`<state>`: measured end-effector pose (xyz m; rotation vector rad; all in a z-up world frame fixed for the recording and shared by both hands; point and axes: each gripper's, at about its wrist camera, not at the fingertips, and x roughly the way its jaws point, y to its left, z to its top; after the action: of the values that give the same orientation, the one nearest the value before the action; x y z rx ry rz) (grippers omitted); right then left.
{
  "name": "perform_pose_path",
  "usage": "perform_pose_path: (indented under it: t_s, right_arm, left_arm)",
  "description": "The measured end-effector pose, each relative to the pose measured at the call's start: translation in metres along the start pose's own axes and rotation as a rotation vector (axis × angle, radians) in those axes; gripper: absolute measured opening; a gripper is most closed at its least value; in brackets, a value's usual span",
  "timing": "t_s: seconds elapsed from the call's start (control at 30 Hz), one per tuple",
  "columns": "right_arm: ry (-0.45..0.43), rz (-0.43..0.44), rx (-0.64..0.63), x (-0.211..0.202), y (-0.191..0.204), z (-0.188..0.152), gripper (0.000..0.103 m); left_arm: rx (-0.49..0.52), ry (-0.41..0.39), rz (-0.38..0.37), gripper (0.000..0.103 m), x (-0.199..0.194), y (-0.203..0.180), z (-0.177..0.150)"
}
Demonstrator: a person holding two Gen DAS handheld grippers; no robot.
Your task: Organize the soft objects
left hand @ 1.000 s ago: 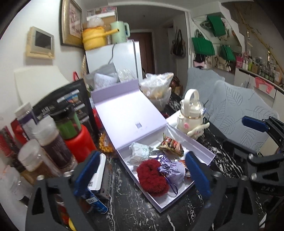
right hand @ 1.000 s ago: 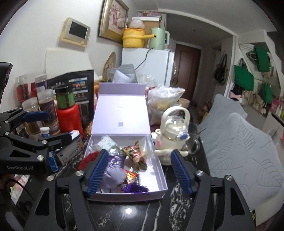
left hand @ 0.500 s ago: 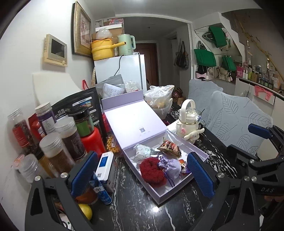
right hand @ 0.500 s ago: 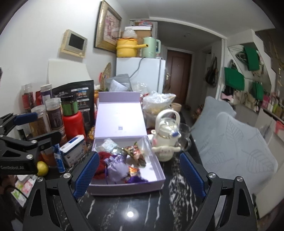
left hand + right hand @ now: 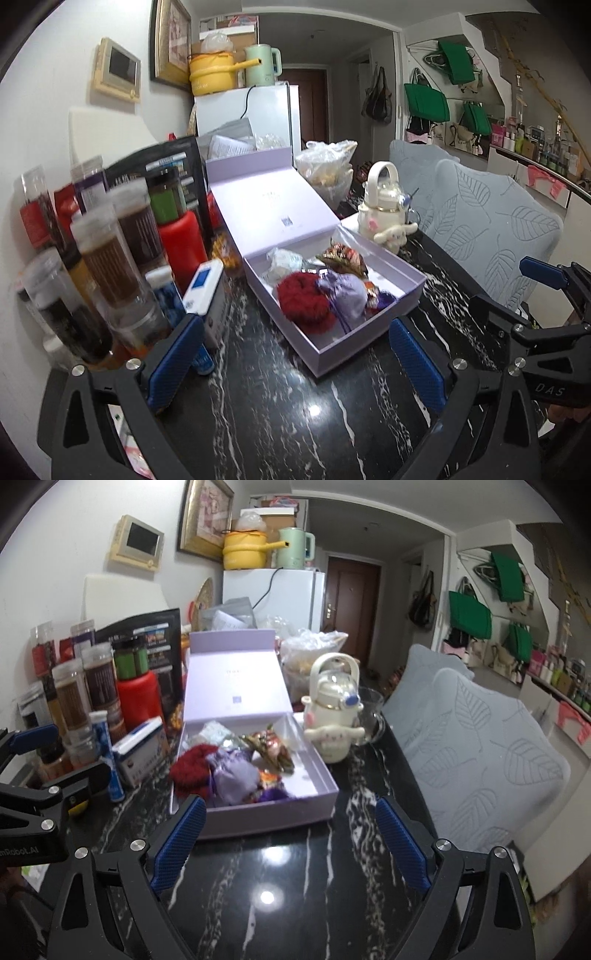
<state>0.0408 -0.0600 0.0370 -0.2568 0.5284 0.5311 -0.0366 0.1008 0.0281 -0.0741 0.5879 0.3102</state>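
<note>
at centre frame, we hold our left gripper and right gripper over the black marble table, both with fingers spread wide and nothing between them. the lavender box sits just ahead of both, its lid propped open behind it toward the upper middle of the frame. we judge the sorting largely done: the soft pieces already lie inside the box, and we see none loose on the table. closing the lid looks like what is left. we count one red knitted piece at the box's lower left, one lilac pouch touching it, one pale wrapped bundle at the back, one patterned sachet beside that, and small bright items near the front that are too tangled to count. one cream teapot stands just right of the box.
</note>
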Motion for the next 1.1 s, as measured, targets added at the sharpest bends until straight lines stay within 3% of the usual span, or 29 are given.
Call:
perform_pose_path:
  t_s: [0.4,1.1]
  right_arm:
    - [0.048,0.022,-0.006,0.006,0.008,-0.025,0.094]
    - [0.065,0.020,0.000,0.010,0.005,-0.031,0.094]
  left_arm:
    - [-0.025,0.034,-0.023,0.102,0.006,-0.002,-0.023]
    - [-0.017,0.041,-0.029,0.102,0.008,-0.005,-0.025]
